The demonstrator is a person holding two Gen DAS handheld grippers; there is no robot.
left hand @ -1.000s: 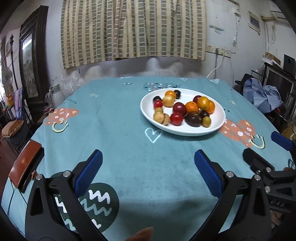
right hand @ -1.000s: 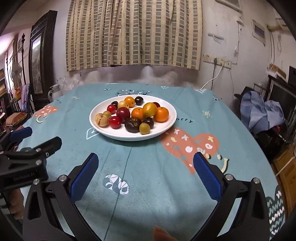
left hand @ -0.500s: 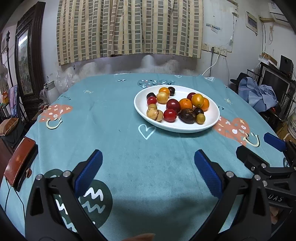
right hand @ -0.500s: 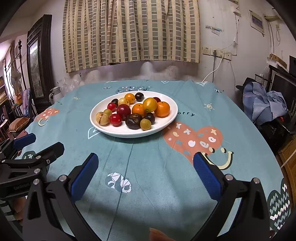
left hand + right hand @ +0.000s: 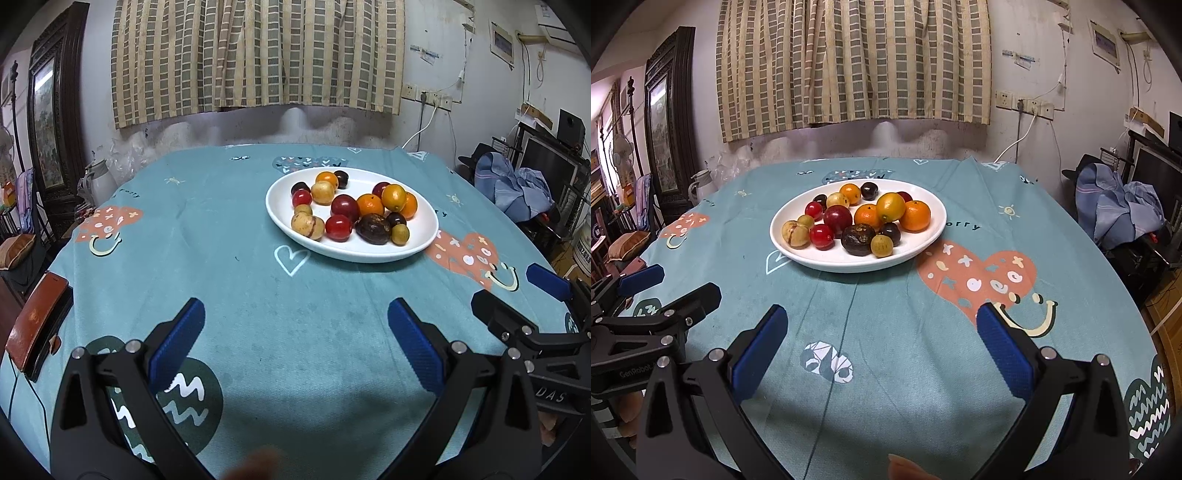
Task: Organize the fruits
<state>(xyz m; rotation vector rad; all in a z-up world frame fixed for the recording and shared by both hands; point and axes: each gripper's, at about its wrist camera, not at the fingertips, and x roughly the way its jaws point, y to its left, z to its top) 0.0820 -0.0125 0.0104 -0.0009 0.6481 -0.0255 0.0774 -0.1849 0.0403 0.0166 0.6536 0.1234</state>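
A white oval plate [image 5: 424, 242] [image 5: 923, 243] sits on the teal tablecloth, holding several small fruits: oranges [image 5: 915, 216], red ones [image 5: 822, 236], a dark wrinkled one [image 5: 858, 239], yellow-brown ones [image 5: 307, 226]. My left gripper [image 5: 295, 332] is open with nothing between its blue pads, well short of the plate. My right gripper [image 5: 882, 334] is open too and empty, also short of the plate. Each gripper shows at the edge of the other's view: the right gripper [image 5: 524, 299] and the left gripper [image 5: 668, 291].
The teal tablecloth [image 5: 229, 266] with cartoon prints covers the round table. A brown chair back [image 5: 35, 325] stands at the left edge. A kettle [image 5: 99, 181] and a dark cabinet stand at back left. Clothes [image 5: 1115, 206] lie heaped at right. A curtain hangs behind.
Both views have tilted up and drawn slightly nearer, so the plate sits lower and larger in frame. Both grippers stay open and empty.
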